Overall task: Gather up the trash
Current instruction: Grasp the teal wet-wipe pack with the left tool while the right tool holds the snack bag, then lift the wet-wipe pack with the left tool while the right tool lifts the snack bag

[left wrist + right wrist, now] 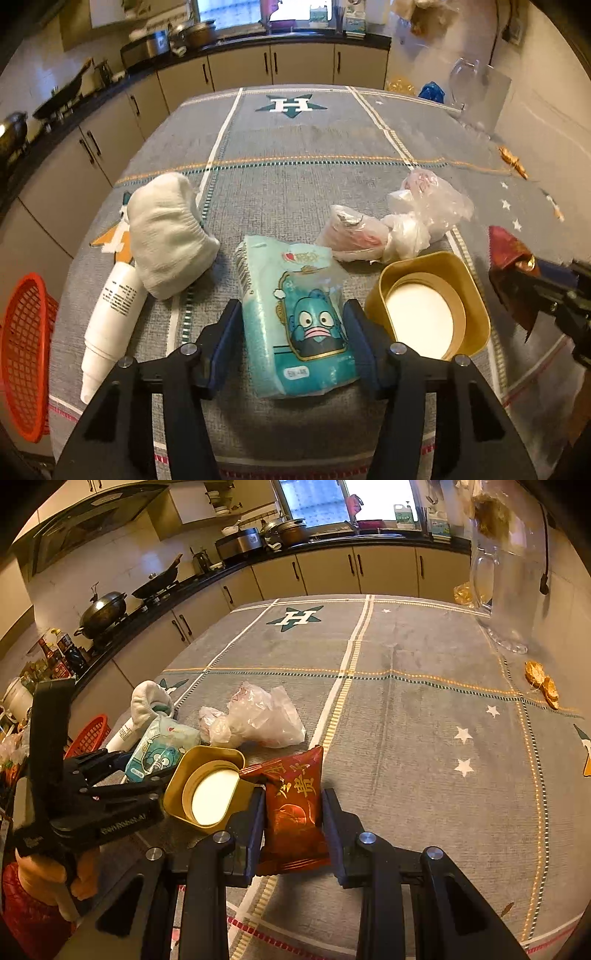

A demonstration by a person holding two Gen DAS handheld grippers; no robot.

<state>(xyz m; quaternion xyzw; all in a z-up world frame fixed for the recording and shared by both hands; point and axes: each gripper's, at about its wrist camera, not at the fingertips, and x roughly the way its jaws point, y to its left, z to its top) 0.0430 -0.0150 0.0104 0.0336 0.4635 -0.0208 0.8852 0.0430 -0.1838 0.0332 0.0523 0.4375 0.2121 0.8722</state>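
A teal tissue pack (295, 317) with a cartoon fish lies on the grey tablecloth (295, 147). My left gripper (291, 314) is shut on it, with a pad against each long side. The right wrist view shows the same pack (159, 746) and the left gripper (146, 764), held by a hand. My right gripper (293, 797) is shut on a red snack packet (295, 812) with gold characters, held just above the cloth. That packet (506, 254) also shows at the right edge of the left wrist view. Crumpled clear plastic bags (406, 221) lie behind the pack.
A gold square tin (432, 314) with a white inside sits right of the pack. A white sock (166, 236) and a white tube (110, 314) lie to its left. A red mesh basket (22, 354) stands beyond the table's left edge. A glass jug (506, 590) and gold wrappers (541, 681) are far right.
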